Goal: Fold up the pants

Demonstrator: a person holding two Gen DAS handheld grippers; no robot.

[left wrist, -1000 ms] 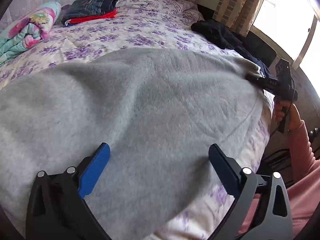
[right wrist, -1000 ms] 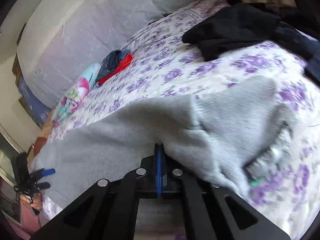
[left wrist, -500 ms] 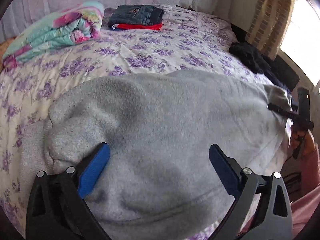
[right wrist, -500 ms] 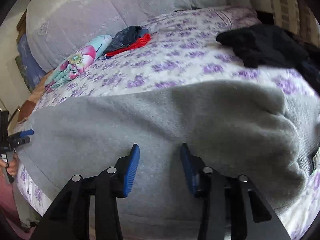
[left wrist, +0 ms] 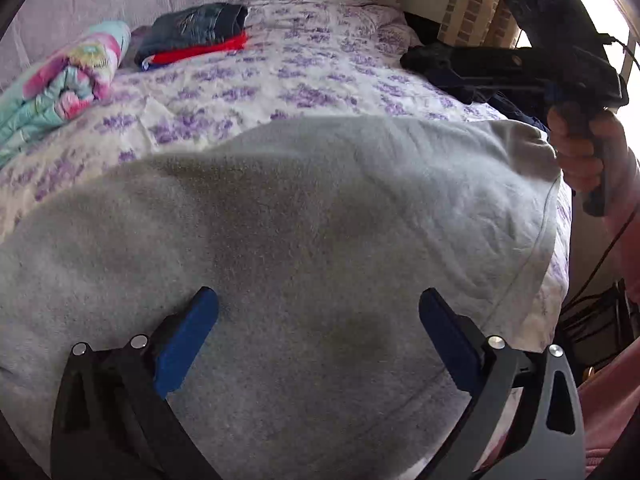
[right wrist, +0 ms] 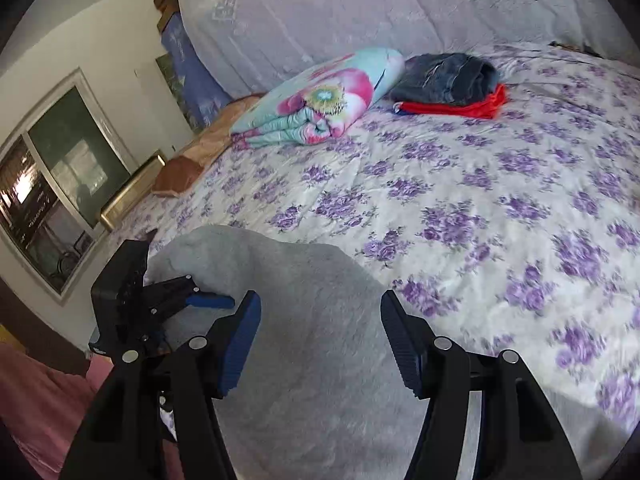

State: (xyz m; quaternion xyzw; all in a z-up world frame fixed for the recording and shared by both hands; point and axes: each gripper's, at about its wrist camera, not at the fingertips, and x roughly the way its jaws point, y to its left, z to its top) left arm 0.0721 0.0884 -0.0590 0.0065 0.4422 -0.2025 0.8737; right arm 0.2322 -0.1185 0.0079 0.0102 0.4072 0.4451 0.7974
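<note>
The grey fleece pants [left wrist: 312,220] lie spread flat on the purple-flowered bedspread [left wrist: 304,80]. My left gripper [left wrist: 318,316] is open and empty, hovering low over the near part of the pants. My right gripper [right wrist: 320,328] is open and empty above the pants [right wrist: 316,340]; in the left wrist view it shows raised at the top right [left wrist: 560,52], off the cloth. The left gripper shows in the right wrist view [right wrist: 160,300] at the pants' left end.
A folded floral quilt [right wrist: 320,104] and a stack of folded jeans on red clothes [right wrist: 452,84] lie near the headboard. A pile of dark clothes [left wrist: 452,64] lies at the bed's right side. A window [right wrist: 52,184] is on the left wall.
My right gripper let go of the pants, opened wide and lifted away, turning left. My left gripper stayed open and shifted over the pants.
</note>
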